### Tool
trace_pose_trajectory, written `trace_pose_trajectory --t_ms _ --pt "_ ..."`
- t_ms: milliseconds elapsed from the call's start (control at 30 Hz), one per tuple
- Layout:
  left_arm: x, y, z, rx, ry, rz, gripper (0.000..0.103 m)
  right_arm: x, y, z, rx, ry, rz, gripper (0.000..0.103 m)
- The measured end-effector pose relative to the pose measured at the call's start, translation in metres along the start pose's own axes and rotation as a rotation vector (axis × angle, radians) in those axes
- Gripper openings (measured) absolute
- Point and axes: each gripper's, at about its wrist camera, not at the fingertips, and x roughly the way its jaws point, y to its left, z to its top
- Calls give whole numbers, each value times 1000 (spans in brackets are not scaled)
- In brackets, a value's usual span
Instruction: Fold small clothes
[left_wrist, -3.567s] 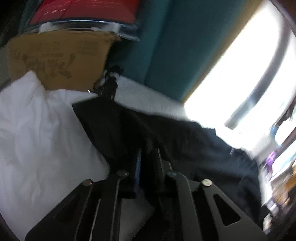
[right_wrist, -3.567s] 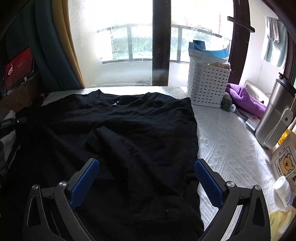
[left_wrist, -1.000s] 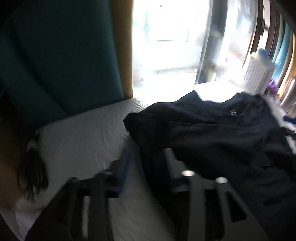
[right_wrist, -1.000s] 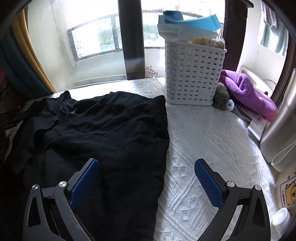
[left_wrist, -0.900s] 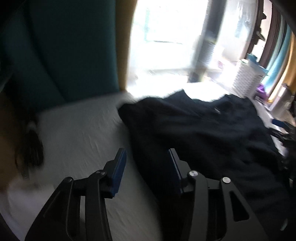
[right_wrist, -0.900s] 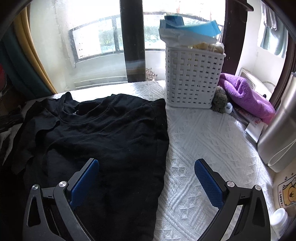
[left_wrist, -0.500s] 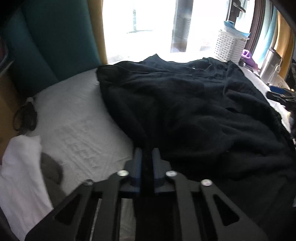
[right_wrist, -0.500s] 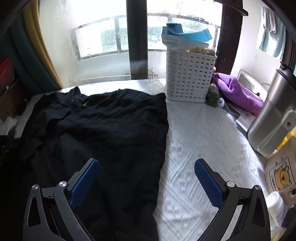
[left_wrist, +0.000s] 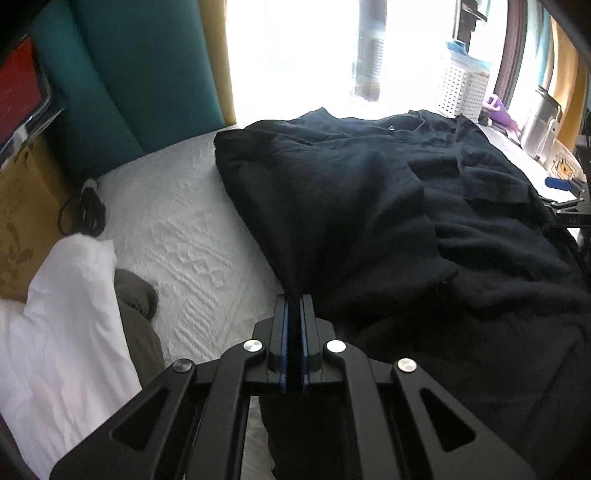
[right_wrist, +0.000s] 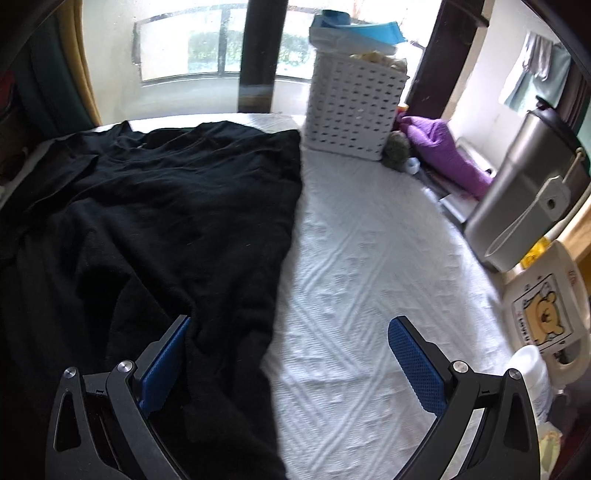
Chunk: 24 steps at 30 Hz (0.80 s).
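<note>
My left gripper (left_wrist: 294, 301) is clamped on the left edge of the black T-shirt (left_wrist: 369, 192), lifting a taut ridge. My right gripper (right_wrist: 288, 354) is spread wide, straddling the shirt's right edge. I judge the fold is beginning; next, pinch right, then carry across. The shirt lies on the white quilted bedspread (right_wrist: 369, 266), basket (right_wrist: 354, 110) near the window (right_wrist: 192, 44).

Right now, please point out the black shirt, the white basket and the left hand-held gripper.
black shirt (right_wrist: 177, 206), right wrist view, flat middle.
white basket (right_wrist: 354, 110), right wrist view, front wall.
left hand-held gripper (left_wrist: 294, 301), left wrist view, between fingertips.
</note>
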Motion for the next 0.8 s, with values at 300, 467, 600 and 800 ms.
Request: trace_pose_trajectory --t_ms 300,467,600,800 --pt "-45 -4 -20 -61 -97 -10 51 -41 -2 -11 -8 -72 11 103" --pt "-69 -14 -48 -95 -104 -30 51 -73 -12 -33 20 -88 24 103" --pt "-85 -24 -74 -107 -100 -50 51 -98 -15 -54 20 -97 29 103" --pt "-105 -37 -104 -125 -102 -67 53 -121 -17 -87 35 -100 36 103"
